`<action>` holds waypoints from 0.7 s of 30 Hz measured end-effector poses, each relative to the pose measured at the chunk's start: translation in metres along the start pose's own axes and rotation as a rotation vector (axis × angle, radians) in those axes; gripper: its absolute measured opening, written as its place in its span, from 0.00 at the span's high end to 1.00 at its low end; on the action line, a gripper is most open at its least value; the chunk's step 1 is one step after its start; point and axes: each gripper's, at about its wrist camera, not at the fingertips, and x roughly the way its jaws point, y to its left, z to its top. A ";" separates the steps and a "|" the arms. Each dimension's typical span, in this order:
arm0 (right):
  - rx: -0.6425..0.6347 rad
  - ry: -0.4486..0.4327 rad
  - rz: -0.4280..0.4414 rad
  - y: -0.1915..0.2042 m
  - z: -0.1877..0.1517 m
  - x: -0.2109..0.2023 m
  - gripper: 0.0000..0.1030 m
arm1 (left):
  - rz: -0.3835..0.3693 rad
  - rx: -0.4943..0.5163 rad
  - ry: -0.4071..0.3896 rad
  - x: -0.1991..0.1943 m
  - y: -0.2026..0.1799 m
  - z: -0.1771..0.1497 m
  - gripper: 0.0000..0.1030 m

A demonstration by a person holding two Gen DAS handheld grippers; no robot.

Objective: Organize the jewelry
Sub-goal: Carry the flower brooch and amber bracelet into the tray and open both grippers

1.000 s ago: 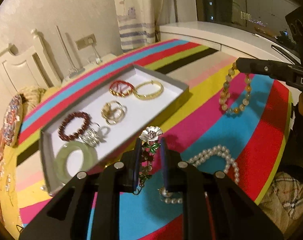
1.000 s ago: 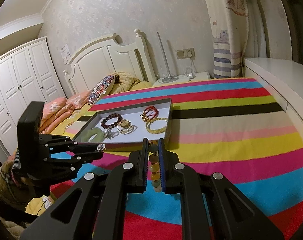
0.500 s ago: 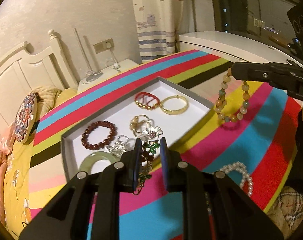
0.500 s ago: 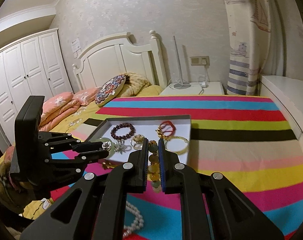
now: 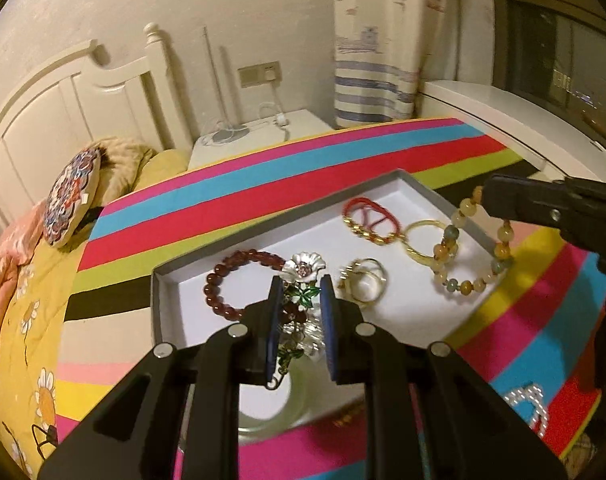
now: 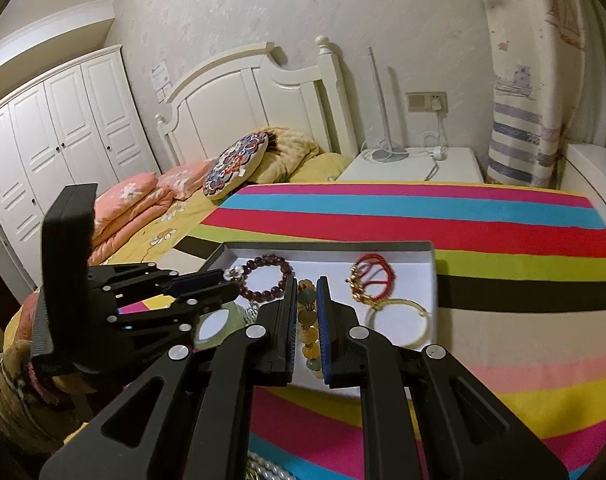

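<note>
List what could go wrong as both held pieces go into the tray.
1. The flower bracelet in the left claw hangs right above the silver piece and jade bangle; dropped here, it may tangle with them.
2. The amber bead bracelet in the right claw dangles over the gold bangle near the tray rim; it could land across the edge.
</note>
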 end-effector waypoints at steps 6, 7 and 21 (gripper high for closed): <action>0.015 0.037 -0.003 -0.003 -0.001 0.019 0.89 | 0.022 -0.025 0.029 0.018 0.009 -0.003 0.83; 0.019 0.044 -0.006 -0.005 -0.003 0.021 0.89 | 0.028 -0.025 0.034 0.021 0.009 -0.004 0.83; 0.004 0.048 0.009 0.005 0.000 0.028 0.89 | 0.019 0.032 0.057 0.048 -0.010 0.047 0.83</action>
